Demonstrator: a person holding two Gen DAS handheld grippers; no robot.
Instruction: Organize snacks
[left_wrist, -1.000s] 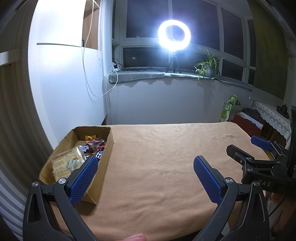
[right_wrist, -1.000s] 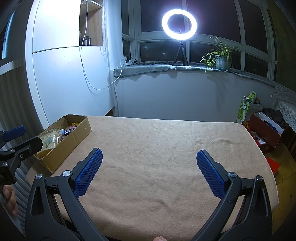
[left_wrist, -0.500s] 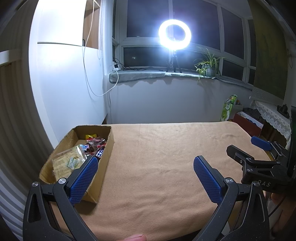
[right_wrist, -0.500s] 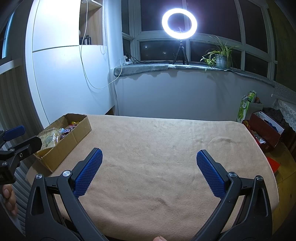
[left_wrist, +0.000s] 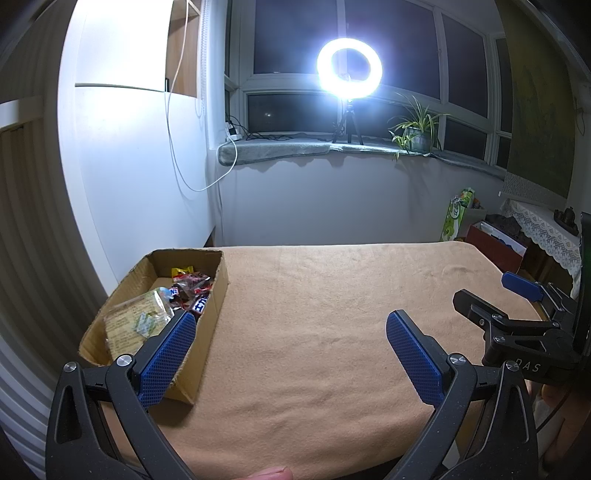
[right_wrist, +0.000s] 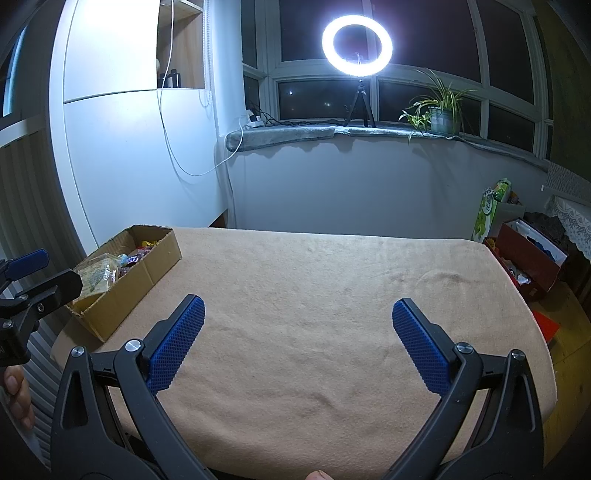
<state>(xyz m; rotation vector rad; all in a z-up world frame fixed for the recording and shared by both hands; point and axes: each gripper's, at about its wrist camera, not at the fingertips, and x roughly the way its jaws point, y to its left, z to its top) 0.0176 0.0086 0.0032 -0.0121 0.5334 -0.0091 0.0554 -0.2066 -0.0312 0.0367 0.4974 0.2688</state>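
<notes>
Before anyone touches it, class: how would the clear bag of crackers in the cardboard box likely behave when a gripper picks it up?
The clear bag of crackers looks thin and crinkly, so it would probably flex and slip. Its contents look brittle, so a hard squeeze might crack them. Leaning on other snacks in the cardboard box, it may shift.

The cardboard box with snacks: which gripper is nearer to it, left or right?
Left. The left gripper has one finger right over the cardboard box; the right gripper is further right, above the bare cloth.
</notes>
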